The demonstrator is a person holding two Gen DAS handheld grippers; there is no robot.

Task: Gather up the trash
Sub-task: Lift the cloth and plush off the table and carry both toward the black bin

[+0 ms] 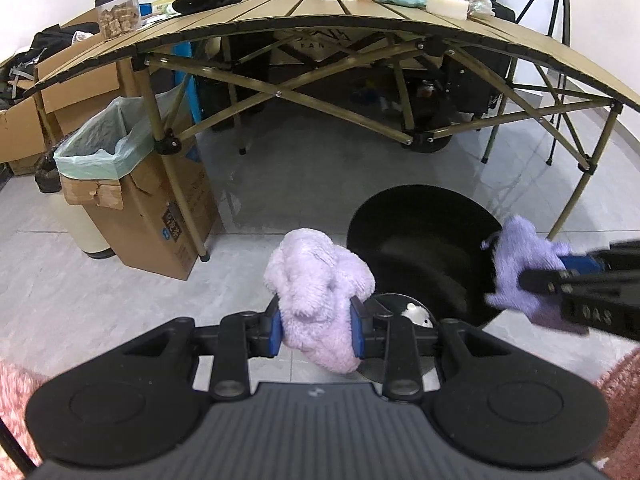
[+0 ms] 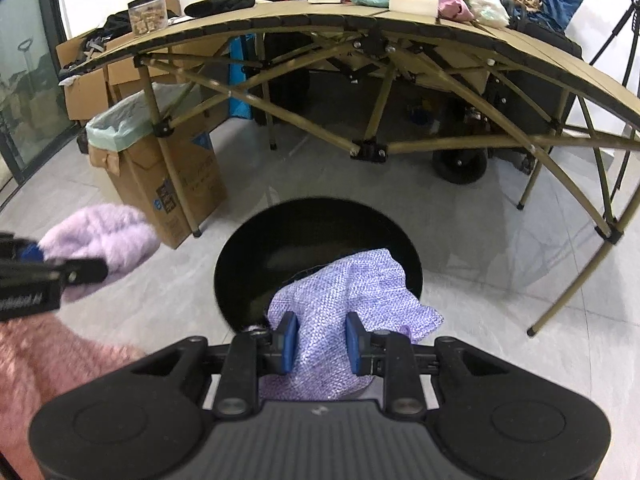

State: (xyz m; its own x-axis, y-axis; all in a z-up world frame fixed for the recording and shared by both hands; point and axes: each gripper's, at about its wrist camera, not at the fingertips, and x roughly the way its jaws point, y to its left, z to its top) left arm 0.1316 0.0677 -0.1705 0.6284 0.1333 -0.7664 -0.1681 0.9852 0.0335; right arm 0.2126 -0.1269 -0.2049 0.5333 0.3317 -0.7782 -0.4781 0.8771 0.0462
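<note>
My left gripper (image 1: 317, 329) is shut on a fluffy pale-purple bundle (image 1: 320, 280), held just left of a round black bin (image 1: 424, 240) standing on the floor. The same bundle (image 2: 104, 240) shows at the left of the right wrist view. My right gripper (image 2: 322, 340) is shut on a lilac woven cloth (image 2: 352, 292) that hangs over the near rim of the black bin (image 2: 316, 240). In the left wrist view that cloth (image 1: 520, 264) and the right gripper (image 1: 560, 280) sit at the bin's right rim. A small white object (image 1: 416, 314) lies by the bin's base.
A folding slatted table (image 1: 360, 16) loaded with clothes, boxes and a jar spans the back. A cardboard box lined with a green bag (image 1: 120, 184) stands left beside a table leg. Tripod legs (image 1: 556, 40) rise at the right. Pink fuzzy sleeves (image 2: 36, 360) frame the edges.
</note>
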